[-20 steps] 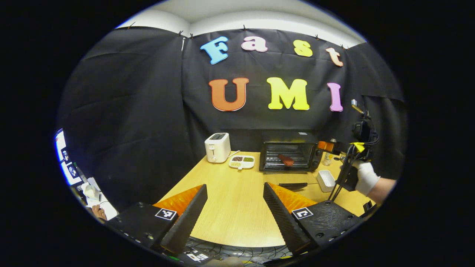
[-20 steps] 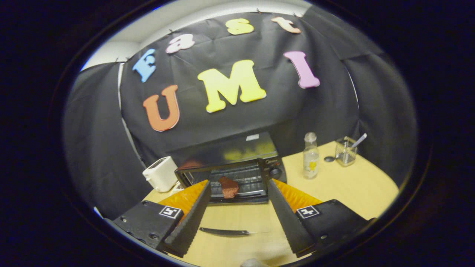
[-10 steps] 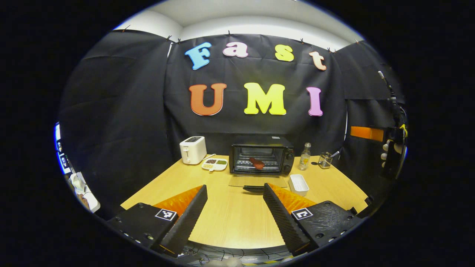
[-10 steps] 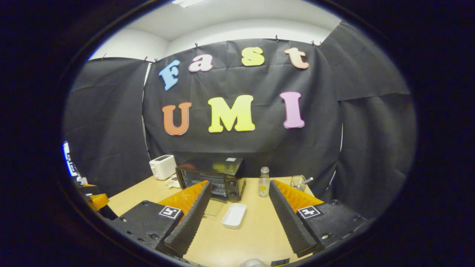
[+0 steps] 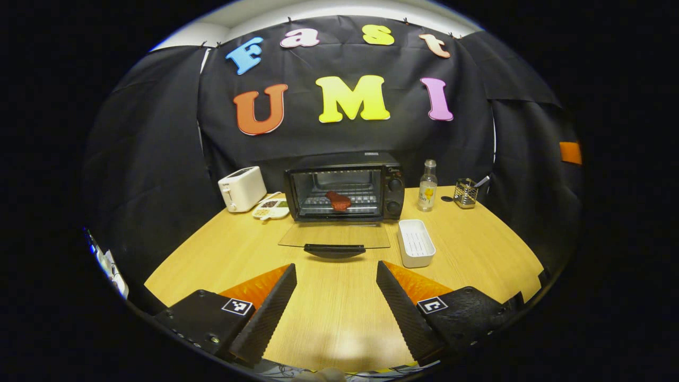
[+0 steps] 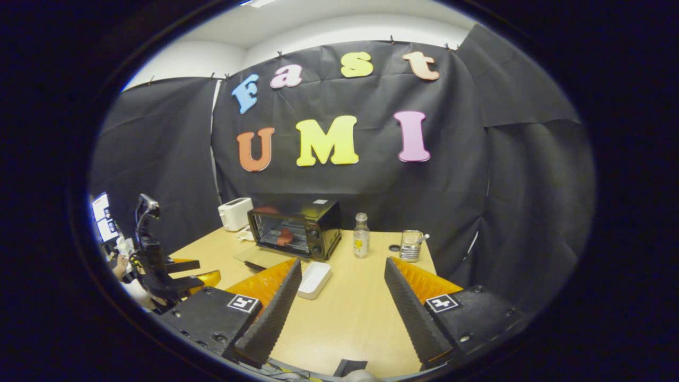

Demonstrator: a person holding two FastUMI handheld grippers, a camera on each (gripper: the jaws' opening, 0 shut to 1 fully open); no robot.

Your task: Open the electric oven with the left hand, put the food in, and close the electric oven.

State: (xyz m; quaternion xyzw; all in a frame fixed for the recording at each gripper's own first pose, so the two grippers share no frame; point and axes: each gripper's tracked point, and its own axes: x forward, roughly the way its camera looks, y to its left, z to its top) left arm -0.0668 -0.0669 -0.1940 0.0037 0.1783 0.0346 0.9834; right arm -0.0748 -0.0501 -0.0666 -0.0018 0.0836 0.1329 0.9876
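Note:
The black electric oven (image 5: 342, 185) stands at the back of the wooden table (image 5: 329, 302). Its glass door (image 5: 334, 235) lies flat, open toward me, with a dark handle (image 5: 334, 249) at its front edge. A reddish piece of food (image 5: 338, 201) rests on the rack inside. My left gripper (image 5: 335, 270) is open and holds nothing, hovering over the table a short way in front of the door handle. In the right gripper view the oven (image 6: 295, 228) sits left of centre with the food (image 6: 286, 236) inside. My right gripper (image 6: 342, 265) is open and holds nothing, well back from the oven. The left gripper (image 6: 159, 270) appears at the far left there.
An empty white tray (image 5: 416, 243) lies right of the open door. A white toaster (image 5: 242, 189) and a small divided dish (image 5: 271, 209) stand left of the oven. A glass bottle (image 5: 427, 187) and a wire holder (image 5: 466, 192) stand to its right.
Both grippers have drawn back from the oven, both open. The left one has swung to face the open door squarely. The food has stayed on the rack.

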